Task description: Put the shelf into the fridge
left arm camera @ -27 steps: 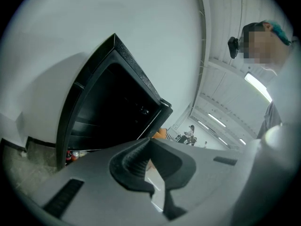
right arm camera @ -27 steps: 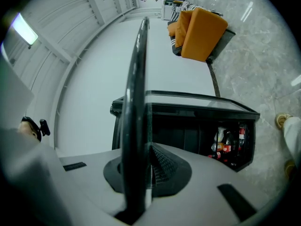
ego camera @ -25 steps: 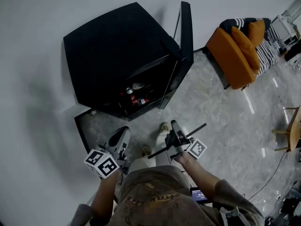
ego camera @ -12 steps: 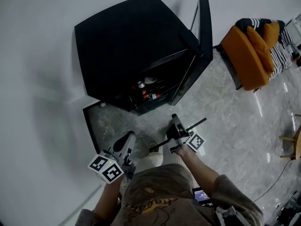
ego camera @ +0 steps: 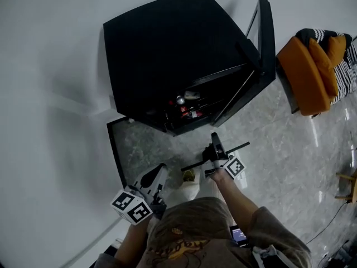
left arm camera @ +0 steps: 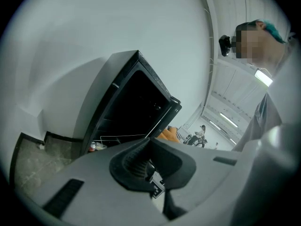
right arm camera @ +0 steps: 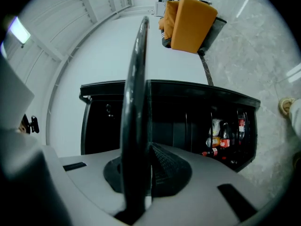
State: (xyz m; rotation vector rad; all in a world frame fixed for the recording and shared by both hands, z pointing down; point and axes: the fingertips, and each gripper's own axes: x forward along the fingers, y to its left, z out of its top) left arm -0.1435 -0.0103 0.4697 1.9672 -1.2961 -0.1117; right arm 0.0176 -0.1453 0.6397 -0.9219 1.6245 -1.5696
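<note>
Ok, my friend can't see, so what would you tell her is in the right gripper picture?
The right gripper is clamped on a dark shelf, seen edge-on as a thin strip running up the picture. Behind it is an open black fridge with bottles inside, and an orange seat sits further back.

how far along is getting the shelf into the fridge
Done: the fridge has its door open, and the shelf is picked up. In hand: the right gripper clamps it, out in front of the fridge. Left: slide it inside. The left gripper is shut, empty.
</note>
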